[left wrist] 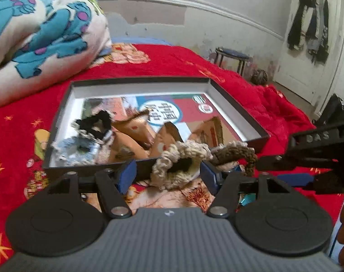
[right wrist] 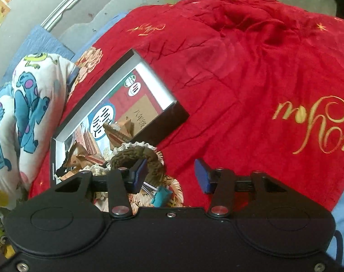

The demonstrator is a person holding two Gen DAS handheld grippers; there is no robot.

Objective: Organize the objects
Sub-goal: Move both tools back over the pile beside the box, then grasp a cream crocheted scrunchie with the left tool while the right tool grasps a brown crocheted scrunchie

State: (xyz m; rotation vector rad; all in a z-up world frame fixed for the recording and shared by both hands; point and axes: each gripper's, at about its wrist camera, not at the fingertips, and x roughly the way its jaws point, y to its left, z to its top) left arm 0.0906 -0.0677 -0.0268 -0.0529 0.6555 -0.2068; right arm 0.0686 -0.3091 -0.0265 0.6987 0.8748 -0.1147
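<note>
A shallow black box (left wrist: 138,80) lies on the red bedspread (left wrist: 172,61), holding a book, brown paper packets, and black and light-blue crocheted scrunchies (left wrist: 92,124). A beige scrunchie (left wrist: 178,165) rests on the box's near edge, between the fingers of my left gripper (left wrist: 167,174), which is open; the pads do not press it. A brown scrunchie (left wrist: 235,151) lies just to its right. My right gripper (right wrist: 170,176) is open over the bedspread; the brown scrunchie (right wrist: 135,156) sits behind its left finger. A teal binder clip (right wrist: 160,195) lies below the gap. The box (right wrist: 174,115) is to the left.
A folded blanket with blue monsters (left wrist: 47,34) lies left of the box. The right gripper (left wrist: 282,170) reaches in from the right edge of the left wrist view. Beyond the bed stand a stool (left wrist: 232,56) and a white door hung with dark clothes (left wrist: 307,22).
</note>
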